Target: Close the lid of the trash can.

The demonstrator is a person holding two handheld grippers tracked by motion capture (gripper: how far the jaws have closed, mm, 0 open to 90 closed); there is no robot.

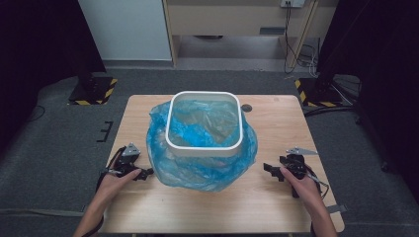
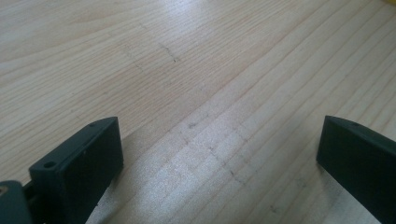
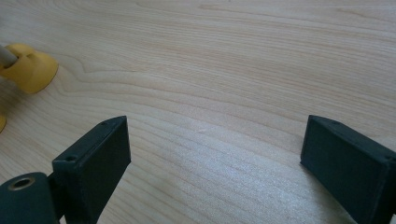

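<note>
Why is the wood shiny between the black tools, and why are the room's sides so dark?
Left and right gripper views: lamp glare whitens the table grain between the open jaws. High view: light falls on the table, bin and blue bag; the edges stay dim.

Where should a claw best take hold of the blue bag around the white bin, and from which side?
Probably the loose plastic bulging out past the bin at its near corners. The bag spreads in soft folds there, easy to pinch. The left claw could come in from the left and the right claw from the right; both are open and level with that bulge.
</note>
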